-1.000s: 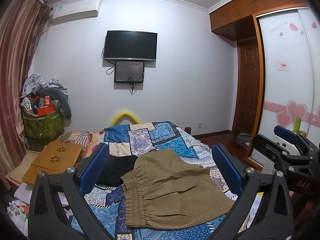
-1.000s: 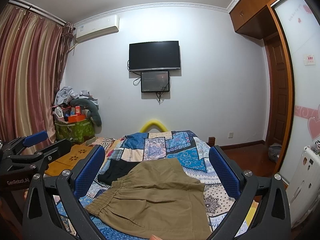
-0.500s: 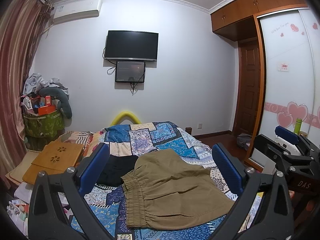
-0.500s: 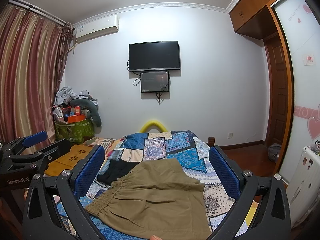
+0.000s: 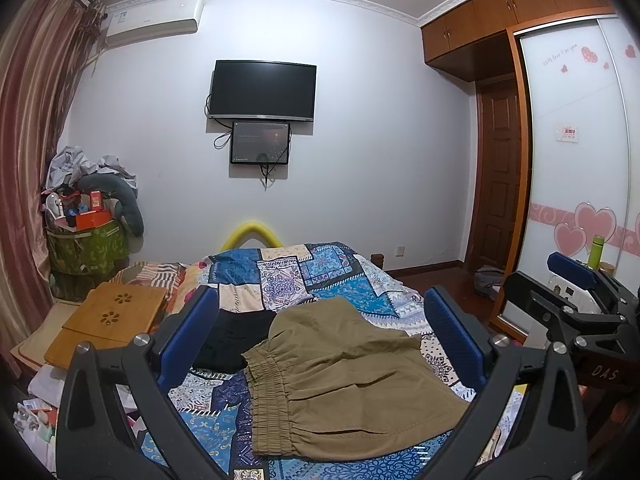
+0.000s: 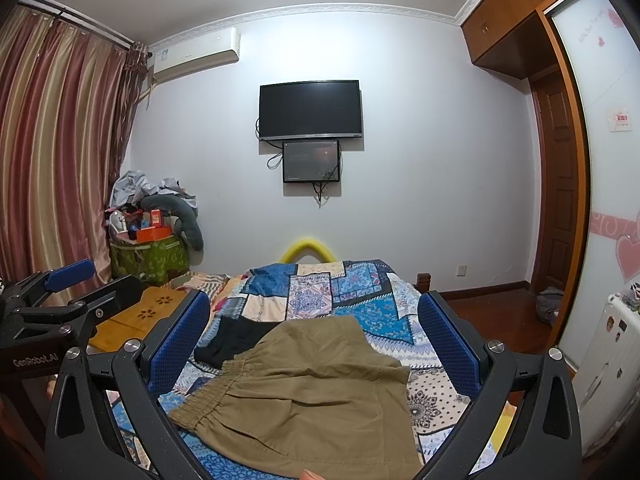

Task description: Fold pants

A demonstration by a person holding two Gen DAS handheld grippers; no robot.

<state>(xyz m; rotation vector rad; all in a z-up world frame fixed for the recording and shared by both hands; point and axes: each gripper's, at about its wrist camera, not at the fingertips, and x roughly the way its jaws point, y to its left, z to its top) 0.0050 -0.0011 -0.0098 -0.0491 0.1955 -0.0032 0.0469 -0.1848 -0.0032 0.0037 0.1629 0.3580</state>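
Khaki pants (image 5: pixel 344 376) with an elastic waistband lie folded on the patchwork bedspread (image 5: pixel 288 276); they also show in the right wrist view (image 6: pixel 312 392). The waistband is at the left. My left gripper (image 5: pixel 320 340) is open and empty, held above the pants. My right gripper (image 6: pixel 314 336) is open and empty too, above the same pants. Each gripper shows at the edge of the other's view: the right gripper at the right (image 5: pixel 576 308), the left gripper at the left (image 6: pixel 52 312).
A black garment (image 5: pixel 232 340) lies on the bed left of the pants. A wooden lap desk (image 5: pixel 108 316) sits at the bed's left. A cluttered green bin (image 5: pixel 84 244) stands by the curtain. A wardrobe (image 5: pixel 580 160) and door are at the right.
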